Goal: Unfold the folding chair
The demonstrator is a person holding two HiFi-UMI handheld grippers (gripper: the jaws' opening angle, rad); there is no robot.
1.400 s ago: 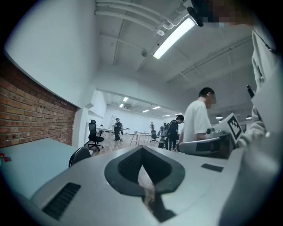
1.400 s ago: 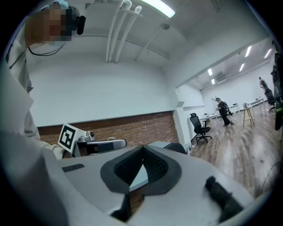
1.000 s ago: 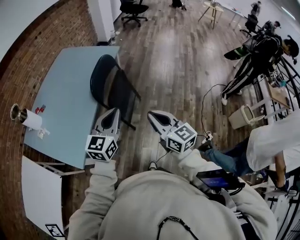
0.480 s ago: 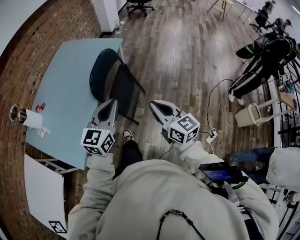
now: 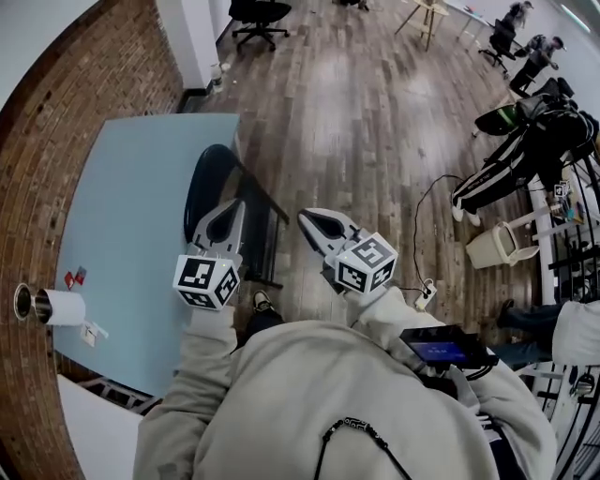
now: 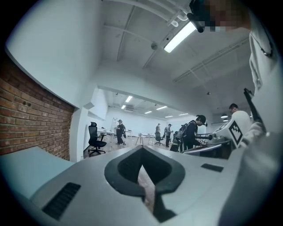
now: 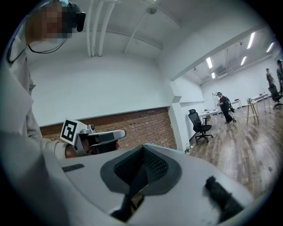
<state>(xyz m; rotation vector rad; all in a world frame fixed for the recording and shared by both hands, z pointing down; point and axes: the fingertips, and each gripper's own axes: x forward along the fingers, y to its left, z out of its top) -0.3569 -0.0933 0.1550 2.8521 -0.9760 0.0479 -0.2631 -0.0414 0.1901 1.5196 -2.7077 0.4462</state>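
The folded chair (image 5: 204, 183) is dark, with a rounded back and thin black legs, and leans against the right edge of the light-blue table (image 5: 122, 206). My left gripper (image 5: 235, 202) is shut with nothing in it. In the head view its tip overlaps the chair's frame; whether they touch I cannot tell. My right gripper (image 5: 305, 217) is shut and empty too, just right of the chair and over the wooden floor. The left gripper view shows shut jaws (image 6: 142, 152) aimed across the room, chair hidden. The right gripper view shows shut jaws (image 7: 143, 152) and the left gripper (image 7: 99, 137) before the brick wall.
A brick wall (image 5: 56, 112) runs along the table's left side. A paper roll (image 5: 61, 307) lies on the table's near corner. A cable and power strip (image 5: 422, 291) lie on the floor at right, beside a white bin (image 5: 492, 246) and a person in black (image 5: 525, 150). An office chair (image 5: 255, 11) stands far back.
Both grippers have travelled forward towards the chair, still shut. The left tip now overlaps the chair's frame. The seated person at the right has slid almost out of view.
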